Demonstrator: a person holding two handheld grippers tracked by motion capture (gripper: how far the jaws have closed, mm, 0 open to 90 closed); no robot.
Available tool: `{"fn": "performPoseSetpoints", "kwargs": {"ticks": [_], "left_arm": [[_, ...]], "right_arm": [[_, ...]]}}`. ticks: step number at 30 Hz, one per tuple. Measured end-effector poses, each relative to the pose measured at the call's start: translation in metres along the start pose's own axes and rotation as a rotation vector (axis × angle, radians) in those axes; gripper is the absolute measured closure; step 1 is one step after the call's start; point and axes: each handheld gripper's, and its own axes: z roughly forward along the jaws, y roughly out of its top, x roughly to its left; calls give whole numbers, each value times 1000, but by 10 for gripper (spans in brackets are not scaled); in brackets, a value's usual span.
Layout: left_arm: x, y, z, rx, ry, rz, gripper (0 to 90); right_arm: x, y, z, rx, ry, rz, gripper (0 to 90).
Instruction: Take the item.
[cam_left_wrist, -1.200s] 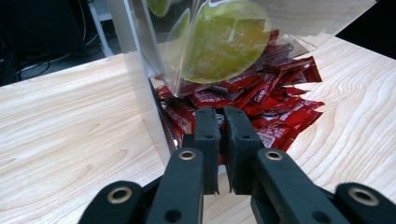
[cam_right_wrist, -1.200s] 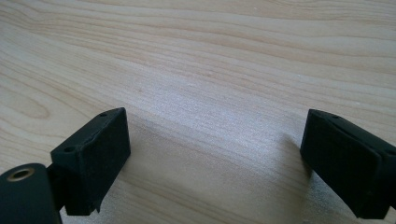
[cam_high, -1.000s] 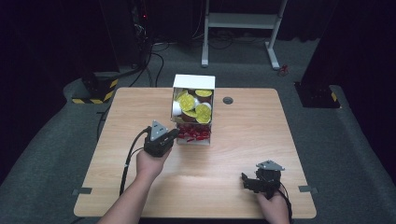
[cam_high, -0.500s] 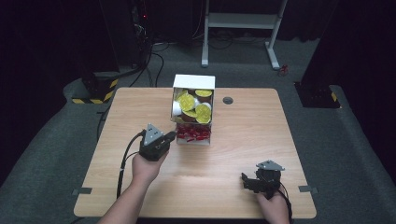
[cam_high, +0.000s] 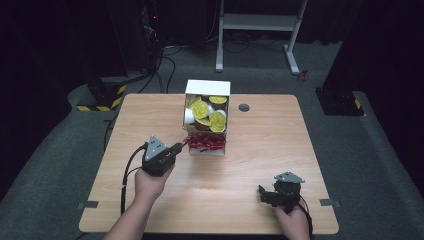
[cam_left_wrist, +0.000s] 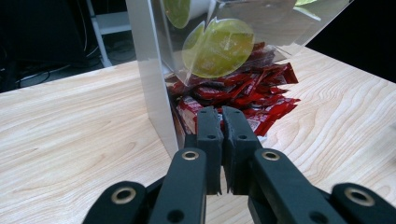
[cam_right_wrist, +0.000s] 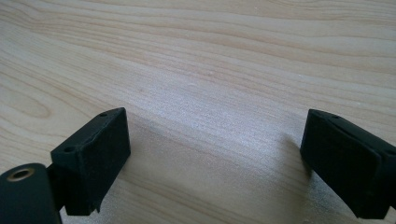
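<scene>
A white dispenser box (cam_high: 207, 87) with a clear front stands at the back middle of the wooden table (cam_high: 280, 145). It holds yellow-lidded cups (cam_high: 218, 120) above a tray of red sachets (cam_high: 206, 143). My left gripper (cam_high: 181, 145) is shut, with its tips just left of the sachets. In the left gripper view its jaws (cam_left_wrist: 222, 114) are pressed together in front of the red sachets (cam_left_wrist: 243, 91), beside the box's white wall (cam_left_wrist: 149, 70). I cannot tell whether a sachet edge is pinched. My right gripper (cam_high: 265, 194) rests open near the front right edge, over bare wood (cam_right_wrist: 215, 140).
A round cable hole (cam_high: 244, 107) sits in the table right of the box. Behind the table stand a white metal frame (cam_high: 260, 22), loose cables and a yellow-black striped base (cam_high: 107, 95) on grey carpet. Bare wood lies between the two grippers.
My left gripper has drawn back a little to the left and toward the person, away from the box. The right gripper has stayed put.
</scene>
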Motion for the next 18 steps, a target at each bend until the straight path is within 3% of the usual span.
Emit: {"fn": "performPoseSetpoints", "kwargs": {"ticks": [18], "left_arm": [[1, 0, -17, -26, 12, 4, 870]], "right_arm": [[0, 0, -1, 5, 3, 0, 83]]}}
